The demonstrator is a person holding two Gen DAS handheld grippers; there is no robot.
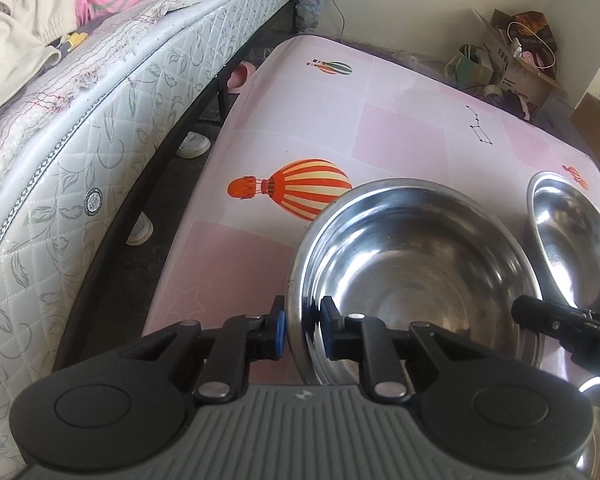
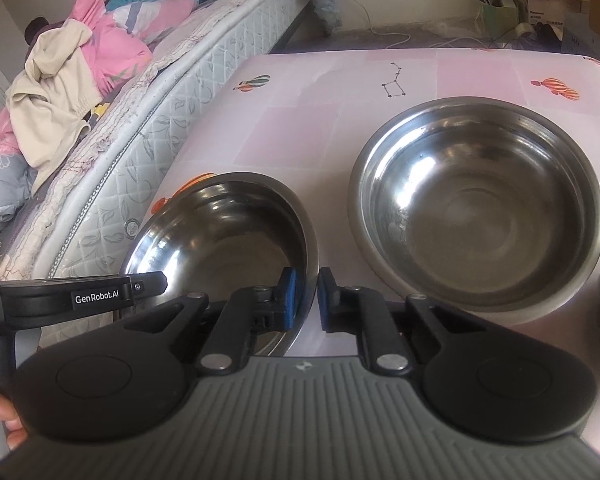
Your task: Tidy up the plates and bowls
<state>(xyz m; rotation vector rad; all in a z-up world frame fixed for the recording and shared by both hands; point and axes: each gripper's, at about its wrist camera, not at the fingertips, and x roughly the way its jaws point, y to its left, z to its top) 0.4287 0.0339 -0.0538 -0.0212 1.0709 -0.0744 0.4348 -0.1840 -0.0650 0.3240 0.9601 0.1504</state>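
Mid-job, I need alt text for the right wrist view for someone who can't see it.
The right gripper is clamped on the near right rim of a tilted steel bowl over a pink table. A second steel bowl sits to its right, and the left gripper reaches in from the left.

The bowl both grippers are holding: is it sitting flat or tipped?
Tipped. The held bowl leans with its near rim raised between the right gripper pads, while the other bowl sits flat on the table.
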